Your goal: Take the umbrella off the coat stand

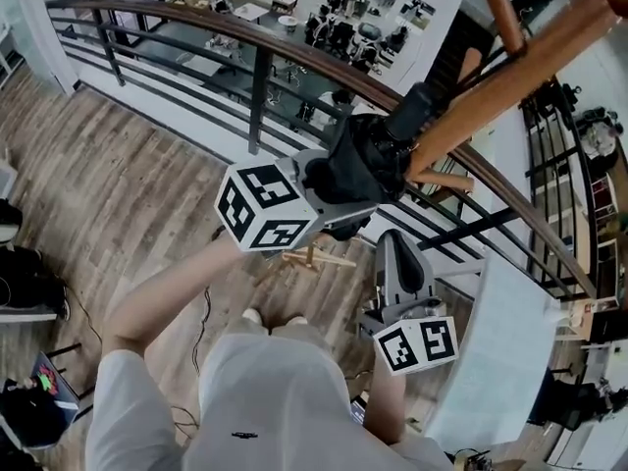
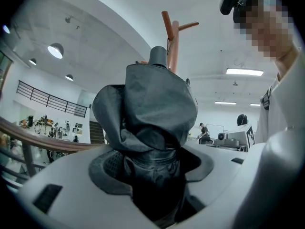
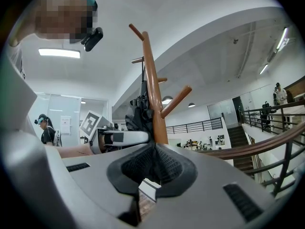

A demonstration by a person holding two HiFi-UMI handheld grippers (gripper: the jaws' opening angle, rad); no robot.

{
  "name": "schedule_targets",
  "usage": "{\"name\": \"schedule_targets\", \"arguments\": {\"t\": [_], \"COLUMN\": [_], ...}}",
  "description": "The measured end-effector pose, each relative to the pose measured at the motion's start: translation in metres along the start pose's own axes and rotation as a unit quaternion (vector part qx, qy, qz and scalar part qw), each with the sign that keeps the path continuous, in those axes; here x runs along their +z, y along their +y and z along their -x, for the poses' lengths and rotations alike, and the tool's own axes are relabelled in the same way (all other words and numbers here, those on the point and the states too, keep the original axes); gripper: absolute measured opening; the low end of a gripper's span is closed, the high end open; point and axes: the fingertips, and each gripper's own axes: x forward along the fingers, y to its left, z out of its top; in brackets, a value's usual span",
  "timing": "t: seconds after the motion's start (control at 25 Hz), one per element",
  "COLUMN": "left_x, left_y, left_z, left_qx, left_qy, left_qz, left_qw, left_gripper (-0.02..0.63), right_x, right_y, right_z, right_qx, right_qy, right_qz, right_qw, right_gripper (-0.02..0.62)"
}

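Observation:
A black folded umbrella [image 1: 368, 160] hangs against the brown wooden coat stand [image 1: 530, 57], whose pole slants in from the upper right of the head view. My left gripper [image 1: 351, 183] has its jaws closed round the umbrella's bunched fabric. In the left gripper view the umbrella [image 2: 147, 113] fills the gap between the pads, with the coat stand's pegs [image 2: 174, 42] behind it. My right gripper [image 1: 392, 243] sits lower and to the right. In the right gripper view it [image 3: 155, 156] is clamped on the coat stand's pole [image 3: 151, 80], with the umbrella [image 3: 136, 113] and left gripper [image 3: 119, 138] just left of the pole.
A curved wooden handrail on dark metal bars [image 1: 255, 77] runs right behind the stand, with a lower floor full of equipment beyond. The stand's wooden feet [image 1: 316, 258] rest on plank flooring [image 1: 128, 194]. Dark bags [image 1: 25, 283] lie at the left; a white panel [image 1: 500, 341] stands at the right.

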Motion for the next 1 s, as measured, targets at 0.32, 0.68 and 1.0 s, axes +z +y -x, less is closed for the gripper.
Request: {"name": "schedule_targets", "arguments": {"t": [0.32,0.68,1.0], "left_x": [0.004,0.005,0.014], "left_y": [-0.002,-0.002,-0.006], "left_z": [-0.003,0.007,0.021], "left_qx": [0.004,0.016,0.022], "left_qy": [-0.001,0.005,0.001], "left_qz": [0.017,0.014,0.007], "left_qw": [0.9998,0.9998,0.9997], "left_gripper": [0.273,0.273,0.272], "right_x": [0.006,0.010,0.013], "right_y": [0.000,0.005,0.019], "right_z": [0.008,0.012,0.013], "right_qx": [0.004,-0.003,0.006], "right_qy": [-0.003,-0.014,-0.019], "right_qz": [0.007,0.002,0.000], "right_qw": [1.000,1.000,1.000], "right_gripper": [0.044,0.044,0.044]}}
